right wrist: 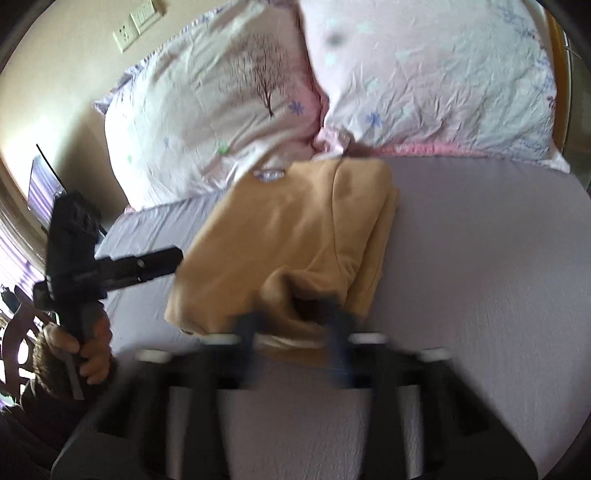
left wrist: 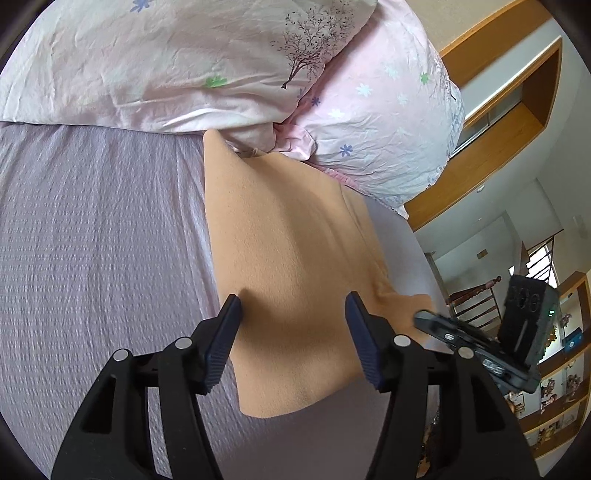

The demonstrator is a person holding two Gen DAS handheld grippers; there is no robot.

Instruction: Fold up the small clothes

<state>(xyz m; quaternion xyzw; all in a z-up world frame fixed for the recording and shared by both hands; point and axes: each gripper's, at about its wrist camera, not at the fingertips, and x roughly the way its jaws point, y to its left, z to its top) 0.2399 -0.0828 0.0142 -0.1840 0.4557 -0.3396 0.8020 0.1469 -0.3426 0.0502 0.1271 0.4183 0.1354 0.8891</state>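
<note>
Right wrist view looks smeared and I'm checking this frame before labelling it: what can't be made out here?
- Right tool: motion blur in the right wrist view hides whether it grips the orange garment.
- Garment's near hem: same view, covered by the blurred fingers.
- Neck label: too small and blurred to read.
- Garment's collar end: left wrist view, tucked against the pillows.

One tan, soft-knit garment (right wrist: 295, 236) lies on one lilac textured bedsheet (left wrist: 92, 240). Two pale pink pillows printed with flowers and bare trees (right wrist: 207, 122) sit side by side behind it. Two black two-finger grippers are present, the left gripper (left wrist: 291, 325) and the right gripper (right wrist: 295, 332). One white wall socket plate (right wrist: 125, 33) and one white switch plate (right wrist: 146, 14) show.
</note>
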